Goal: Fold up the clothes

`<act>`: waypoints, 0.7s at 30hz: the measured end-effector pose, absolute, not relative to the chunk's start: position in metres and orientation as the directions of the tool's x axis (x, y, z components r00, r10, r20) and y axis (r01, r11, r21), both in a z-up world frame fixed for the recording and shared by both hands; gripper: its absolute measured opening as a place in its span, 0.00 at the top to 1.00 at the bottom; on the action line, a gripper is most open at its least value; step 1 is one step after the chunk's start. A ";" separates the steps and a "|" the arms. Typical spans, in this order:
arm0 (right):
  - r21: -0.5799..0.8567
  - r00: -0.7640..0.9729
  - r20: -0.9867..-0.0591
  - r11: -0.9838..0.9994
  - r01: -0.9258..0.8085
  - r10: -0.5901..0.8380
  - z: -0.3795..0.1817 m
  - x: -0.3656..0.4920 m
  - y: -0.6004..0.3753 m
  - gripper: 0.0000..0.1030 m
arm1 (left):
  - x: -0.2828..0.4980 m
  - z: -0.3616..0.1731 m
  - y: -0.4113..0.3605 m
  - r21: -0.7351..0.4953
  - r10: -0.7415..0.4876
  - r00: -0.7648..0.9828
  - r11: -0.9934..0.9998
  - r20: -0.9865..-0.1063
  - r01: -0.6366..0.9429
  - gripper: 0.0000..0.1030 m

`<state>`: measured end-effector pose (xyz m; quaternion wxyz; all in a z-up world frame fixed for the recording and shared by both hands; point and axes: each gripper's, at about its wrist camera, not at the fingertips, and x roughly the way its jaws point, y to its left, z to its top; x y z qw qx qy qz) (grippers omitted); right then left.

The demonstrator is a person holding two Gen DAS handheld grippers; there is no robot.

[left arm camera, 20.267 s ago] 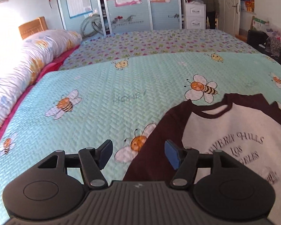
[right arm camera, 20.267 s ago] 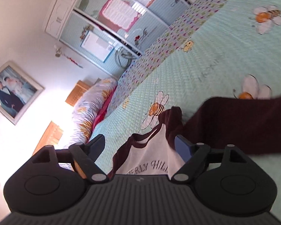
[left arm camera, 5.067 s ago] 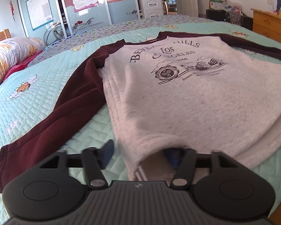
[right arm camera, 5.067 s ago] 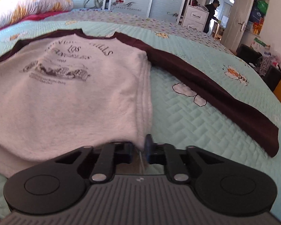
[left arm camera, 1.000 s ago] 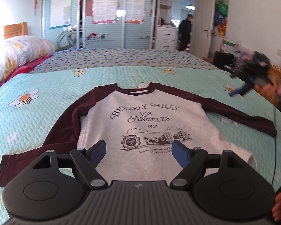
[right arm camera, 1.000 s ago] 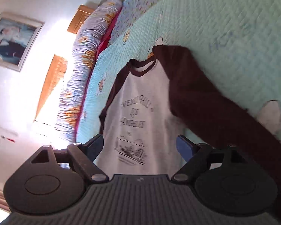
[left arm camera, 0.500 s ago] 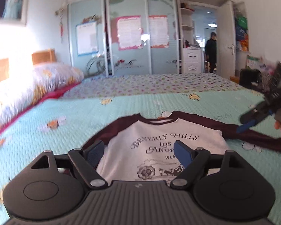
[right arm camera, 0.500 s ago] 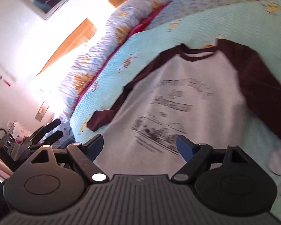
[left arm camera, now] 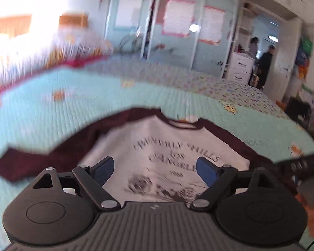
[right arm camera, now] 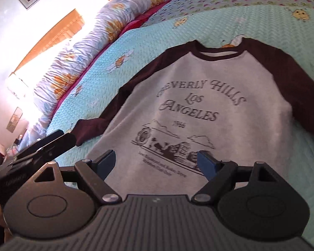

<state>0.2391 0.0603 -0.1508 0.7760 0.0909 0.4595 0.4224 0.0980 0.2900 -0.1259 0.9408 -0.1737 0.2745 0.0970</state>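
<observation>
Grey sweatshirt (right arm camera: 198, 108) with maroon sleeves flat on the bee-print bedspread (right arm camera: 136, 41), rolled duvet (right arm camera: 90, 48) along its far edge, left gripper (left arm camera: 155, 168) and right gripper (right arm camera: 157, 163) both wide open, empty, above the hem, wardrobe (left arm camera: 167, 31) behind, left view blurred.

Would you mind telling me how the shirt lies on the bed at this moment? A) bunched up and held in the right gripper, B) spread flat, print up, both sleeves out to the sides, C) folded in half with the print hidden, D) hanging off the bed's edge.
B: the shirt lies flat on the bed with its print showing and a dark sleeve out to each side, and both grippers, left and right, are open and hold nothing.
</observation>
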 end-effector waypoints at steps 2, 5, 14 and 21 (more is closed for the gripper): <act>0.522 0.238 -0.635 0.636 -0.568 0.735 -0.152 0.244 0.048 0.18 | 0.109 -0.143 0.298 -0.464 -0.051 0.836 0.850 -0.547 -0.251 0.13; 0.511 0.264 -0.633 0.650 -0.562 0.727 -0.154 0.251 0.029 0.18 | 0.121 -0.167 0.300 -0.722 -0.224 0.878 0.669 -0.422 -0.176 0.00; 0.480 0.331 -0.638 0.695 -0.536 0.695 -0.161 0.274 -0.027 0.18 | 0.164 -0.228 0.244 -0.834 -0.334 0.827 0.487 -0.452 -0.260 0.00; 0.440 0.335 -0.645 0.692 -0.572 0.687 -0.169 0.290 -0.052 0.18 | 0.206 -0.229 0.182 -0.406 -0.075 0.612 0.810 -0.787 -0.422 0.00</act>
